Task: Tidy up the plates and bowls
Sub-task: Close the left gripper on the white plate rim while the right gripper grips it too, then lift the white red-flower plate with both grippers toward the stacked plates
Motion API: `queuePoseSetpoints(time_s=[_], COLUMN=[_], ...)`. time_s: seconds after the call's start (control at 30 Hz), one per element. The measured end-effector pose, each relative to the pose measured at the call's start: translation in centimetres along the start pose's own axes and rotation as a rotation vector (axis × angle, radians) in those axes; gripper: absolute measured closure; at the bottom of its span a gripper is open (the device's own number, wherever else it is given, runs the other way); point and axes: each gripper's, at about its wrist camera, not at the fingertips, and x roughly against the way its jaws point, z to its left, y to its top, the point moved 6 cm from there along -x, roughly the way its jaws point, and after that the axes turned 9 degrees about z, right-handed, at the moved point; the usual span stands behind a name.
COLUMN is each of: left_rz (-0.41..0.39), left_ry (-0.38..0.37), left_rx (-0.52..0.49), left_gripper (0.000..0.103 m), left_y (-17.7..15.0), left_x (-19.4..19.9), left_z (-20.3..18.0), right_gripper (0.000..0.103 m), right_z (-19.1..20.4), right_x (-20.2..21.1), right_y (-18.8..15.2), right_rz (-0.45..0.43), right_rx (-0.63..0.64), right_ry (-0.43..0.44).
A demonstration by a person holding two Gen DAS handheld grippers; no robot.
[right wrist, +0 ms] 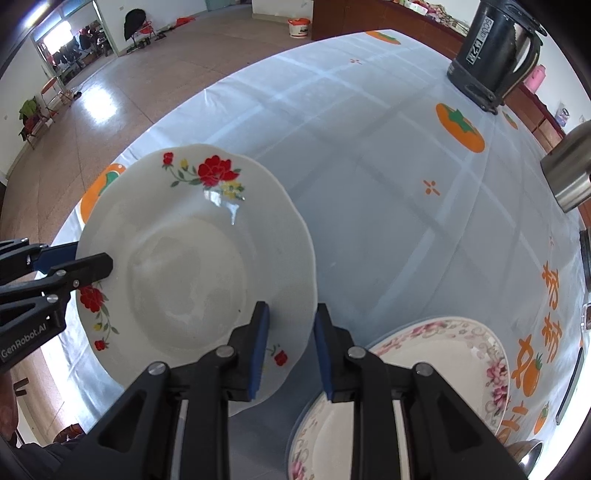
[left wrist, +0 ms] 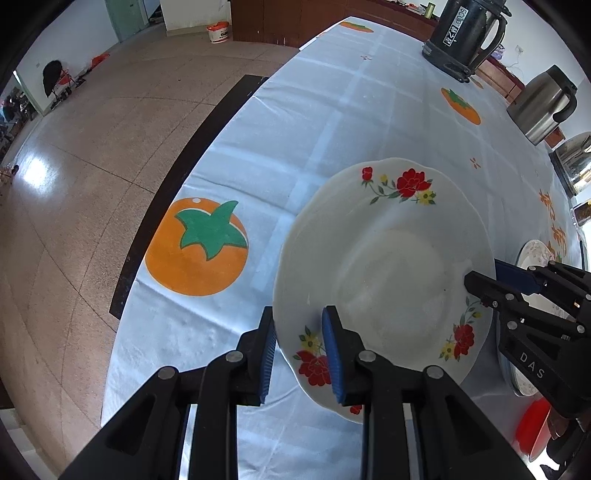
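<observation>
A white plate with red flowers hangs between my two grippers, slightly tilted over the blue tablecloth. My left gripper is shut on its near-left rim, one blue pad on the inner face and the other behind the edge. It shows in the right wrist view as the left gripper at the plate's left side. My right gripper is shut on the opposite rim. From the left wrist camera, the right gripper pinches the plate's right edge.
Two pink-flowered plates lie overlapped on the cloth just right of my right gripper. A black kettle and a steel jug stand at the far right. The table edge and the floor lie to the left. A red object sits at the lower right.
</observation>
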Motion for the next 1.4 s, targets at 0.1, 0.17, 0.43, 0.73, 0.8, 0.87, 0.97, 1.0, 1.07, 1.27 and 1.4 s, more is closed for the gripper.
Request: queuePoseSetpoints(time_s=[0.1,0.17,0.43,0.73,0.8,0.87,0.97,1.0,1.07,1.27,1.4], left_rz=[-0.007,-0.011,-0.030,-0.038,-0.040,-0.045,-0.052,-0.053,-0.056,-0.064,-0.069], left_ry=[0.000,-0.002,0.003,0.005,0.007,0.008,0.009,0.009,0.009,0.002,-0.003], left_rx=[0.005,0.009,0.012,0.007,0.004,0.001,-0.003,-0.003,-0.007,-0.019,-0.026], left_gripper=[0.076,0.076,0.076,0.076,0.076,0.076,0.076,0.076,0.076,0.076,0.076], left_y=[-0.1,-0.1,-0.2,-0.7,-0.7,-0.8,-0.8,-0.9,-0.9,-1.3,-1.4], left_x=[0.4,0.7,1.8,2.3,2.4,2.6,2.9,2.9,3.1,3.5,3.8], left_z=[0.1,0.1,0.0,-0.3,-0.4,-0.5,-0.7,-0.8,-1.0,-1.7,-2.2], right_gripper=[0.079,0.080,0.080,0.080,0.080,0.080,0.080,0.080,0.080,0.080,0.080], right_z=[0.1,0.1,0.2,0.2,0.3,0.3,0.3,0.3,0.3,-0.2,-0.5], right_x=[0.3,0.7,1.7,2.2,2.5,2.7,3.1,3.2,3.4,4.0,4.5], right_y=[-0.2,-0.3,-0.9,-1.7,-2.0,-2.2,-2.6,-2.8,-2.9,-3.6,-4.1], right_rz=[-0.005,-0.011,-0.023,-0.029,-0.031,-0.034,-0.040,-0.041,-0.045,-0.053,-0.059], right_rx=[0.001,-0.004,-0.010,-0.017,-0.018,-0.019,-0.021,-0.022,-0.025,-0.037,-0.043], right_ry=[-0.002,0.002,0.005,0.010,0.011,0.010,0.010,0.010,0.009,0.004,0.000])
